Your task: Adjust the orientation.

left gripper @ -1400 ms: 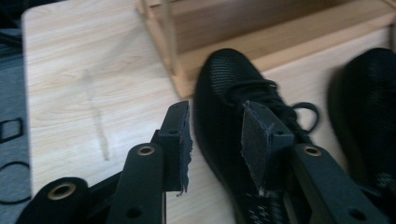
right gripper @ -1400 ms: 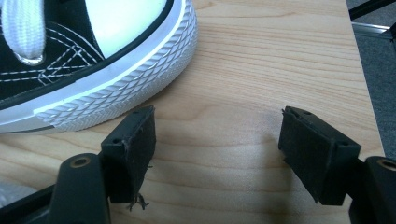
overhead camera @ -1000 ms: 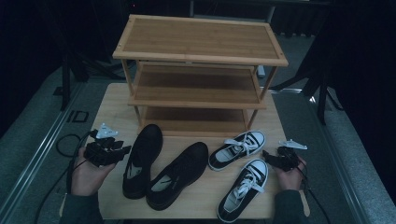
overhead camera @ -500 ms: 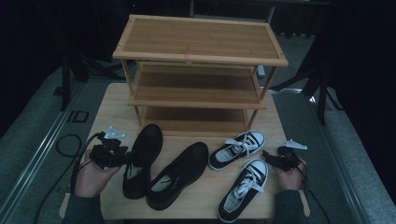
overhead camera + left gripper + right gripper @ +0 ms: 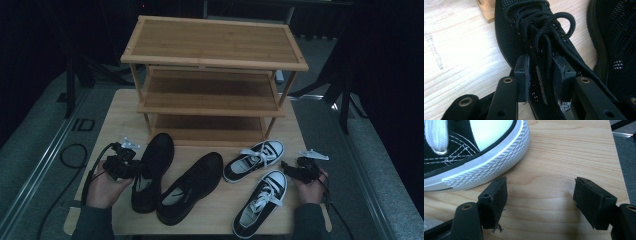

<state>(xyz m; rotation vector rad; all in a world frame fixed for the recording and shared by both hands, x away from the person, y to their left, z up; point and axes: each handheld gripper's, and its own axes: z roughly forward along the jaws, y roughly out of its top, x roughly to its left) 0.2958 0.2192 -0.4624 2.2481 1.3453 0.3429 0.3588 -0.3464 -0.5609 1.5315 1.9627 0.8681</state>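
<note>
- Left claw (image 5: 540, 75) at the left black shoe (image 5: 152, 170), jaws just closing on its tongue and side wall, pads about touching the mesh.
- Black laces (image 5: 544, 30) just ahead of this claw.
- Second black shoe (image 5: 192, 186) just beside, to the right.
- Right claw (image 5: 540, 202) low over the bench (image 5: 564, 157), jaws wide apart, holding nothing.
- White-toed sneaker (image 5: 486, 152) just ahead, left of this claw.

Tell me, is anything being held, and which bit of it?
The left gripper has just been closing around the tongue of the black mesh lace-up shoe; whether its pads press yet cannot be told. The right gripper holds nothing.
</note>
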